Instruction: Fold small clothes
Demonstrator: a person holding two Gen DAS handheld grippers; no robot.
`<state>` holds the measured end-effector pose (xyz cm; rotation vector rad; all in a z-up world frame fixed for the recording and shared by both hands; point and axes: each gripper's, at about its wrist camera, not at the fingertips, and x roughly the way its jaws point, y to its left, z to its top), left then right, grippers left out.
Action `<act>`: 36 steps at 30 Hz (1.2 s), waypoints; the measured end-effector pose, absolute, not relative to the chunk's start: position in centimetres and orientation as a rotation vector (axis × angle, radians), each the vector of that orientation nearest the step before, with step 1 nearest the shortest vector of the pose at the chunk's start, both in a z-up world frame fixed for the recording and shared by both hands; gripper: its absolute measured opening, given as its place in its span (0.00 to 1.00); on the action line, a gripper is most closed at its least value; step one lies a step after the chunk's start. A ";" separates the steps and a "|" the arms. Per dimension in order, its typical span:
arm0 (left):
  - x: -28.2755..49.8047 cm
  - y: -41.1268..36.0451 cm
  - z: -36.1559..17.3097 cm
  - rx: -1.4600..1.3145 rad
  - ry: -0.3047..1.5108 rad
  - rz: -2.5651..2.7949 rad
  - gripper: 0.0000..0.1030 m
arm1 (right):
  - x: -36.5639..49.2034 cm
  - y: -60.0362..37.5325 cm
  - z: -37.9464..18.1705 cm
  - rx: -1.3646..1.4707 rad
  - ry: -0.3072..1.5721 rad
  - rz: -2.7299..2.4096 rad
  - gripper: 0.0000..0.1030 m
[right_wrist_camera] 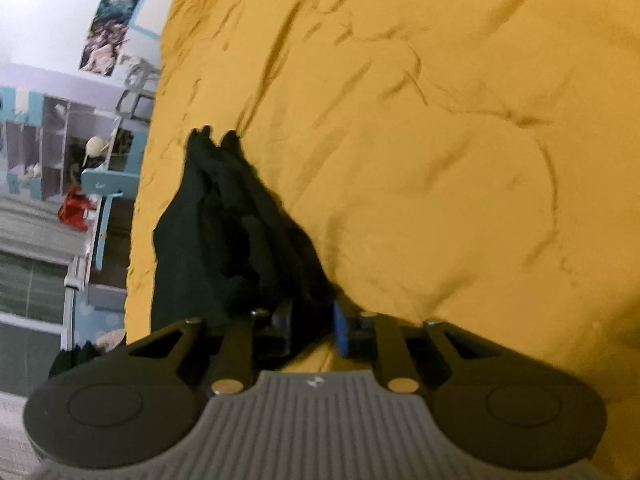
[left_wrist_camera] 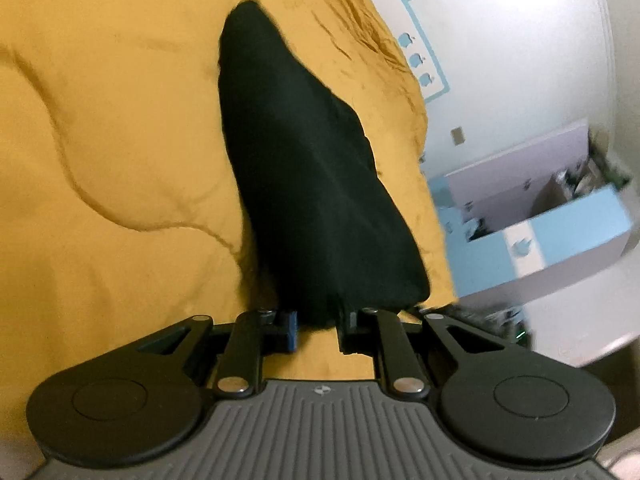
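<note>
A rumpled mustard-yellow plush bed cover [left_wrist_camera: 100,140] fills both wrist views and serves as the folding surface, with a white wall and a pale blue and lilac shelving unit [left_wrist_camera: 560,208] beyond its edge. Above the cover hangs the task's thing, a small black soft-knit garment [left_wrist_camera: 304,184], lifted between the two tools: the left claw [left_wrist_camera: 318,330] is closed on one edge of the cloth, and the right claw [right_wrist_camera: 312,332] is closed on another edge, bunched between its blue-padded fingers. The step in hand appears to be carrying the garment up and over to lay a fold. To do this well, both claws should probably move at even height and hold the cloth taut, so that the hanging part settles flat on the cover before either claw lets go; a slack span would likely crumple. In the left wrist view the garment tapers to a smooth dark cone; in the right wrist view it is gathered in deep pleats, and its far tips [right_wrist_camera: 212,136] seem to reach the cover, though contact cannot be told.
</note>
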<state>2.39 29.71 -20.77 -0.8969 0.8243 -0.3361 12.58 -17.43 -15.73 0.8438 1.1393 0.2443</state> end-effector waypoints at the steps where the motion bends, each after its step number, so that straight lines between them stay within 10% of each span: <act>1: 1.8 29.9 -19.8 -0.854 0.820 -0.312 0.18 | 12.2 -17.6 -14.8 0.806 1.116 0.234 0.31; 9: 1.8 27.9 -12.6 -0.612 0.645 -0.222 0.19 | 8.8 -9.3 -4.9 0.021 0.747 0.386 0.55; 13: 4.3 24.6 -13.3 -0.571 0.660 -0.227 0.33 | 8.2 -4.6 -6.5 -0.183 0.723 0.417 0.41; 19: 4.6 23.3 -19.0 -0.579 0.793 -0.187 0.30 | 9.1 -5.4 -11.9 -0.165 0.894 0.394 0.20; 23: 3.0 25.7 -21.5 -0.757 0.767 -0.190 0.06 | 9.1 -6.6 -12.6 -0.110 0.908 0.427 0.20; 36: 14.0 28.8 -12.3 -0.517 0.625 -0.209 0.31 | 21.2 -0.2 -4.9 -0.130 0.653 0.632 0.36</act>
